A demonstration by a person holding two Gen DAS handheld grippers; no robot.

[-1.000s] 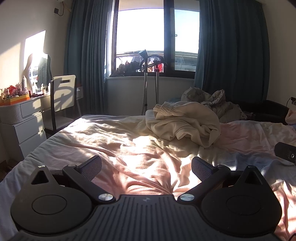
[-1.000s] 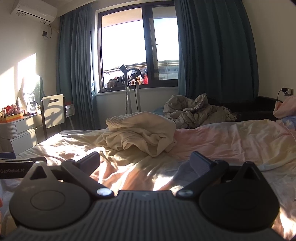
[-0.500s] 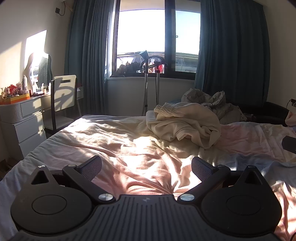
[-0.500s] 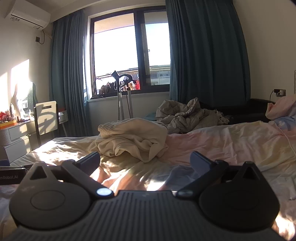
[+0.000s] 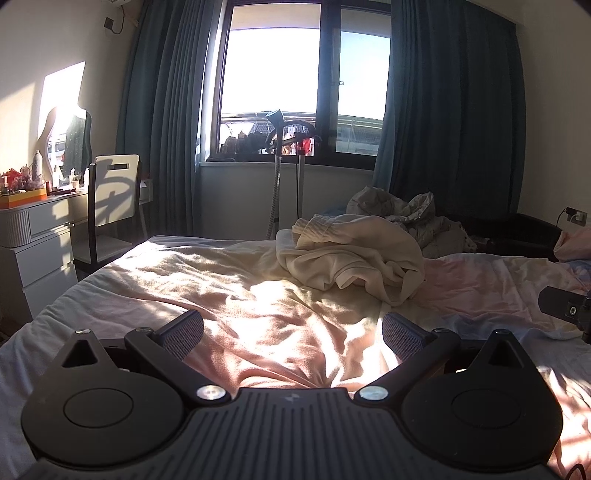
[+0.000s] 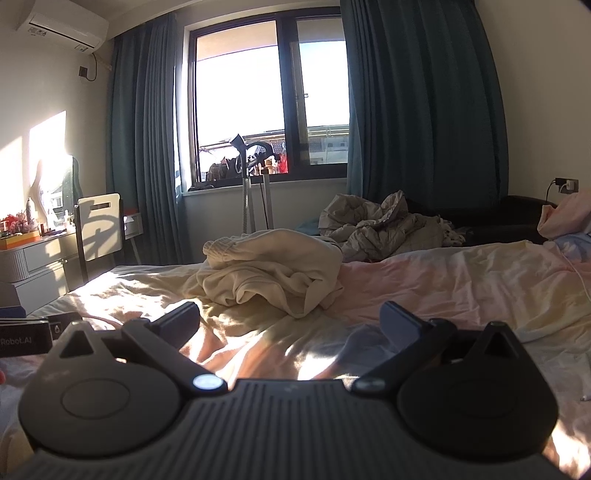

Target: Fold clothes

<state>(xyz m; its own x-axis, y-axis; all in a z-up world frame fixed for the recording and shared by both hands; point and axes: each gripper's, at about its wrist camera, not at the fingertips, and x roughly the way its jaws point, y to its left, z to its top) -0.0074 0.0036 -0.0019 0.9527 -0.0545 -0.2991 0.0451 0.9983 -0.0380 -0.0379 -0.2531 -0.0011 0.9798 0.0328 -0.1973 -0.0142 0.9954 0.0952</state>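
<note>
Cream garment (image 5: pixel 354 254): crumpled on bed (image 5: pixel 229 291)
Left gripper (image 5: pixel 291 328): fingers wide, empty
Right gripper (image 6: pixel 290 317): fingers wide, empty
Right view only: air conditioner (image 6: pixel 62 22)

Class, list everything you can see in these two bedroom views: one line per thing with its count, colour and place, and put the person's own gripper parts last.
garment: 1, cream, crumpled on the bed
bed: 1, pink and cream sheet, foreground
bedding heap: 1, grey-beige, beyond the bed by the right curtain
curtains: 2, dark teal, either side of the window
window: 1, dark frame, far wall
stand: 1, metal, in front of the window
chair: 1, white back, at the dresser
dresser: 1, white, left wall
air conditioner: 1, white, top left
left gripper: 1, black, open, above the sheet
right gripper: 1, black, open, above the sheet
</note>
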